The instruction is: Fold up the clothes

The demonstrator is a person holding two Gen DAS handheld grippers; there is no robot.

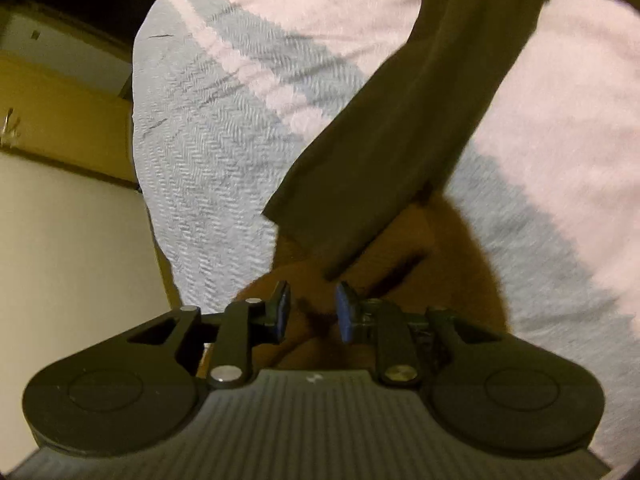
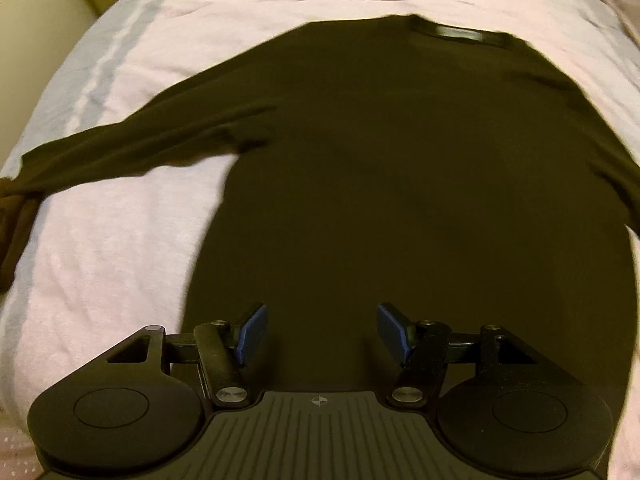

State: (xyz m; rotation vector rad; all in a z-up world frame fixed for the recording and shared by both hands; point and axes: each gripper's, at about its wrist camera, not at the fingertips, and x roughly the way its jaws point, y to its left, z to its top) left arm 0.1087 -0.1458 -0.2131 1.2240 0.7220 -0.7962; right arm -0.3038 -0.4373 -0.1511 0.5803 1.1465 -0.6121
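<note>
I'm seeing a dark long-sleeved shirt [image 2: 400,168] lying flat, sleeves spread, on the bed [image 2: 120,248] — pink sheet with a grey herringbone band. My left claw [image 1: 311,312] is hanging slightly parted, my right claw [image 2: 322,334] gaping wide — both gripping nothing.

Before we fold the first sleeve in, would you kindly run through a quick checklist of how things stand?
1. Dark long-sleeved shirt lies flat on the bed cover, collar away: ok.
2. Sleeve stretched out straight, cuff free: ok.
3. Left gripper jaws apart, nothing between them: ok.
4. Right gripper jaws wide, nothing held, above the shirt's lower body: ok.
5. Other sleeve laid straight: cannot tell, it runs out of the right wrist view.
6. Brown cloth beside the cuff, clear of the fold: cannot tell.
</note>
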